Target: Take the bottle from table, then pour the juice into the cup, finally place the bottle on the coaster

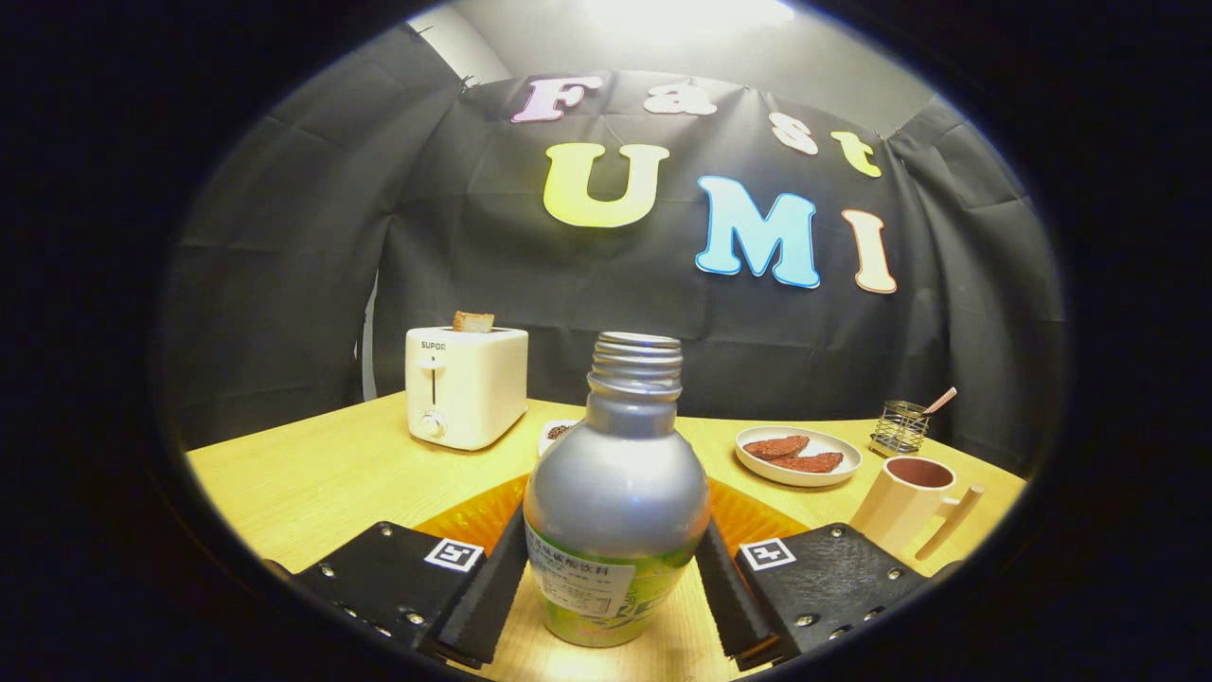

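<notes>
A silver bottle (615,493) with a green label and an open threaded neck stands upright between my fingers. My gripper (615,597) is shut on the bottle, with both pads pressed against its lower sides. An orange coaster (473,519) lies on the wooden table (331,474) just behind the bottle, showing on both sides of it. I cannot tell whether the bottle's base rests on the table or hangs just above it. A beige cup (907,507) with a handle and dark juice inside stands ahead to the right of the right finger.
A white toaster (464,384) with a slice of toast stands at the back left. A small dish (557,432) sits behind the bottle. A white plate (757,464) with brown food pieces and a wire holder (900,428) stand beyond the cup.
</notes>
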`<state>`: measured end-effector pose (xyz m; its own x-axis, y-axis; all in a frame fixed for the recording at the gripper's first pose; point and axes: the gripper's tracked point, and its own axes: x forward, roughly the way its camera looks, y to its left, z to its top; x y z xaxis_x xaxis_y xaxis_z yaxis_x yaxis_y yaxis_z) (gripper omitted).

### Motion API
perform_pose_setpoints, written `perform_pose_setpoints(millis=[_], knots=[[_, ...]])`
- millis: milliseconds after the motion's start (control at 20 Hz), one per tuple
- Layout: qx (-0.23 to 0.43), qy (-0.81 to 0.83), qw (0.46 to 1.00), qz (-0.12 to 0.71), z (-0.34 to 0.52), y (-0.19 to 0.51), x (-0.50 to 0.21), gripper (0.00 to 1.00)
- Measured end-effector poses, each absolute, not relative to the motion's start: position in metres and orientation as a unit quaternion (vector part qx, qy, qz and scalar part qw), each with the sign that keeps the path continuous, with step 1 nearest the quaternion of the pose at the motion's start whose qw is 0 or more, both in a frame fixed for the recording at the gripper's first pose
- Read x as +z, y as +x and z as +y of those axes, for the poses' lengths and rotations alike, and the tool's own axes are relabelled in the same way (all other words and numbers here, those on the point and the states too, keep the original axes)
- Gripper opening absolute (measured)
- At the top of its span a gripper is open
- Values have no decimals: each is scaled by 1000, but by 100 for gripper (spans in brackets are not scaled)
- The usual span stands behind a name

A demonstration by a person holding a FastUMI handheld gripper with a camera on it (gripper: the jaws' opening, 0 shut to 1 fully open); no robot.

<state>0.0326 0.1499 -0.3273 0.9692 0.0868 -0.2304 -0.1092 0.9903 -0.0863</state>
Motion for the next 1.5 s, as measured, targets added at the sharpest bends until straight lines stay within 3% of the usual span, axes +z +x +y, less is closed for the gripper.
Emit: perform_pose_setpoints(millis=[150, 850, 1500], knots=[[59, -40, 992, 104, 146, 31, -314, 79], [52, 162, 978, 121, 88, 56, -274, 79], [52, 422, 894, 139, 52, 66, -291, 78]])
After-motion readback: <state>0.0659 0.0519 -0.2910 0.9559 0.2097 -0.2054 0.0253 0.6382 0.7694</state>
